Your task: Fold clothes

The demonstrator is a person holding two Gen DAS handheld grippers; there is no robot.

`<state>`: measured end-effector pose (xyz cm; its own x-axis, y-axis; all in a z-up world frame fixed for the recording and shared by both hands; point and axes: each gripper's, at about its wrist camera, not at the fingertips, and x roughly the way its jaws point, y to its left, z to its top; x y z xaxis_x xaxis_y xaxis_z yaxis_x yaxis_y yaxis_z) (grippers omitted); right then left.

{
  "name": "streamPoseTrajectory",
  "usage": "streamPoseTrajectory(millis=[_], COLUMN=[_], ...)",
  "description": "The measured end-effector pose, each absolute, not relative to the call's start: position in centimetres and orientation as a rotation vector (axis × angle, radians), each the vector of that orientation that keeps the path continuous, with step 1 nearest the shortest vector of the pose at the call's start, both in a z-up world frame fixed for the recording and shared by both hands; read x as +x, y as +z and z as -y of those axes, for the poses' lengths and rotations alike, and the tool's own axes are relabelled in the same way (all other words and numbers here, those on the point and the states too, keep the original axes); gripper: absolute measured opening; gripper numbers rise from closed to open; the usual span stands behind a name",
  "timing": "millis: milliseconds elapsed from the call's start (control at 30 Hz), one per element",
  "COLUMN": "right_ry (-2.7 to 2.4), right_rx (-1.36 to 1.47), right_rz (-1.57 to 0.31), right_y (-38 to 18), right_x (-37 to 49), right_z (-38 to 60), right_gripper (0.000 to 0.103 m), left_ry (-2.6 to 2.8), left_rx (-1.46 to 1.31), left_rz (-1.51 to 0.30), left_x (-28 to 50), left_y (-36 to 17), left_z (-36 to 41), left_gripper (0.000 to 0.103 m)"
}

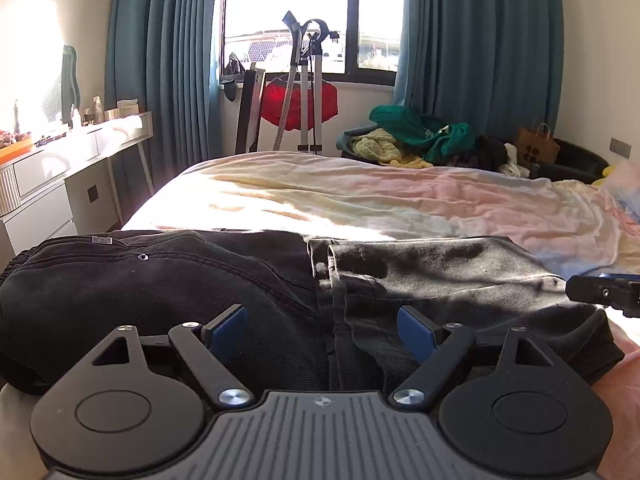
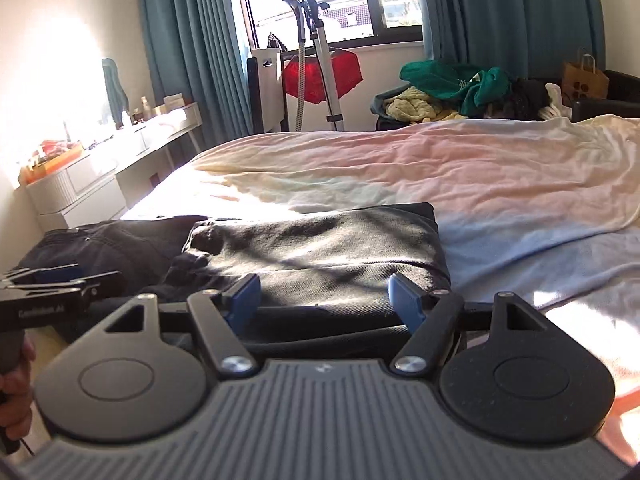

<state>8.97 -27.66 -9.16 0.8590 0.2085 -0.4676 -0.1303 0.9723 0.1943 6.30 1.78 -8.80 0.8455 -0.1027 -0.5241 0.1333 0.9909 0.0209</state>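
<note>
Black jeans [image 1: 248,280] lie folded across the near edge of the bed, waistband to the left, legs doubled over to the right [image 2: 320,248]. My left gripper [image 1: 322,330] hovers open just above the middle of the jeans, blue pads wide apart, nothing between them. In the right wrist view my right gripper [image 2: 322,300] is open over the folded leg end. The right gripper's tip [image 1: 604,290] shows at the right edge of the left wrist view. The left gripper's side [image 2: 52,284] shows at the left, held by a hand [image 2: 16,392].
The bed [image 1: 400,196] carries a pastel sheet stretching beyond the jeans. A white dresser [image 1: 60,168] stands to the left. By the window are a garment steamer [image 1: 308,80], a red item, and a pile of green and yellow clothes [image 1: 416,136]. A paper bag [image 2: 584,78] sits far right.
</note>
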Motion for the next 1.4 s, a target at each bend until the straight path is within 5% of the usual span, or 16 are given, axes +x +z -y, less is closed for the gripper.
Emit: streamPoseTrajectory(millis=[300, 833, 1400], right_ry=[0.119, 0.133, 0.067], right_rx=[0.171, 0.12, 0.224], right_rz=[-0.627, -0.503, -0.49], right_y=[-13.7, -11.3, -10.2], right_x=[10.3, 8.5, 8.9], right_z=[28.4, 28.0, 30.0], right_gripper=[0.072, 0.073, 0.073], left_ry=[-0.095, -0.081, 0.053], left_rx=[0.127, 0.091, -0.301], left_rz=[-0.577, -0.579, -0.676], left_x=[7.1, 5.3, 2.9], left_y=[-11.0, -9.4, -5.0], left_z=[-0.6, -1.7, -16.0], left_gripper=[0.087, 0.088, 0.089])
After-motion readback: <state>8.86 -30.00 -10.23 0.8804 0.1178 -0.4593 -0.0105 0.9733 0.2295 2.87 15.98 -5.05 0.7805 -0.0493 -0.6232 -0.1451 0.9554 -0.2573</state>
